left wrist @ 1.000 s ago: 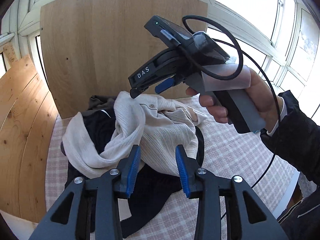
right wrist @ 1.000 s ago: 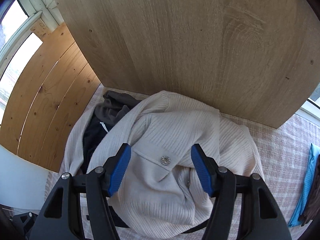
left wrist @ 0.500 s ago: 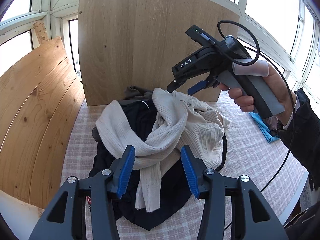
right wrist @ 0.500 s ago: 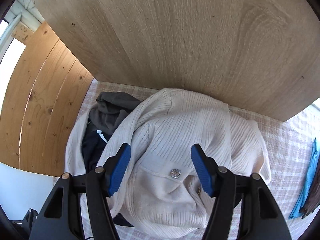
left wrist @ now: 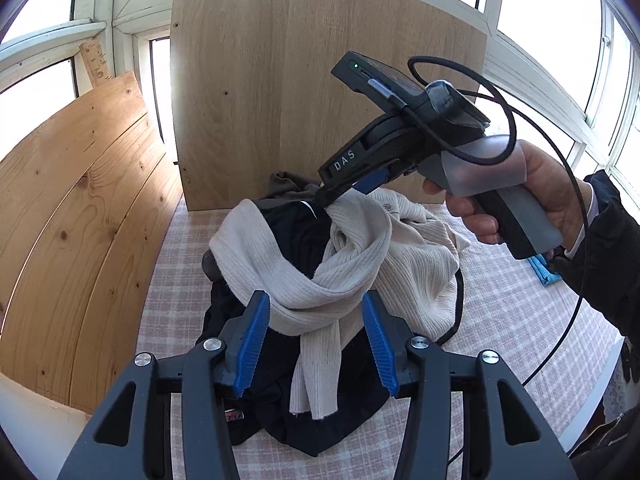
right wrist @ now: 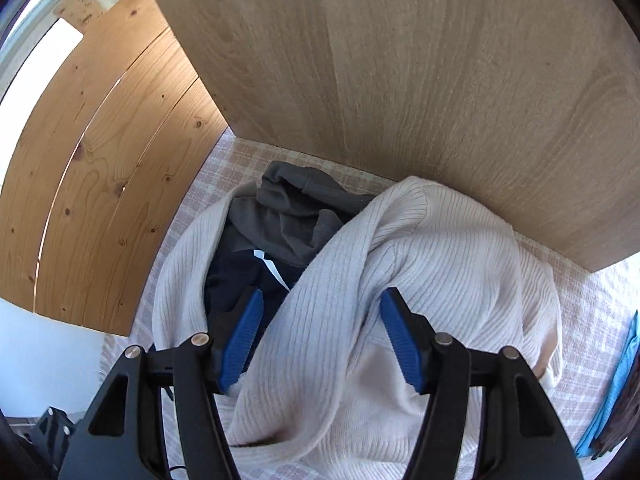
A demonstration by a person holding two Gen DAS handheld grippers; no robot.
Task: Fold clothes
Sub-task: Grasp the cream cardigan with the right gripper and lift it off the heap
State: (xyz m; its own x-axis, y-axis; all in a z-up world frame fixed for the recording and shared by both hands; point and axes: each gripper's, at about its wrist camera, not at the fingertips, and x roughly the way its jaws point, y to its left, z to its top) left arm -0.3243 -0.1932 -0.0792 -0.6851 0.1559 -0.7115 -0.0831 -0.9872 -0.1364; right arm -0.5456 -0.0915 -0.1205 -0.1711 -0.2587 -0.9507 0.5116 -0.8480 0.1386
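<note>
A cream ribbed cardigan (left wrist: 360, 256) lies crumpled on a pile with a dark navy garment (left wrist: 296, 240) and a grey garment (right wrist: 296, 216) on the checked tablecloth (left wrist: 520, 312). My left gripper (left wrist: 316, 340) is open, above the near side of the pile, with a cream sleeve hanging between its jaws. My right gripper (right wrist: 320, 336) is open and low over the cardigan (right wrist: 432, 264), its jaws straddling a raised ridge of cream knit. In the left wrist view the right gripper (left wrist: 324, 196) tips touch the top of the cardigan.
A light wooden panel (left wrist: 320, 92) stands behind the pile. Pine boards (left wrist: 80, 220) lean along the left. A blue cloth (left wrist: 542, 274) lies at the right, also in the right wrist view (right wrist: 616, 392). A black cable (left wrist: 560, 280) trails from the right gripper.
The left gripper has pulled back and up, so the pile looks smaller and farther. The right gripper has gone down and left onto the cardigan's top fold. Both stay open.
</note>
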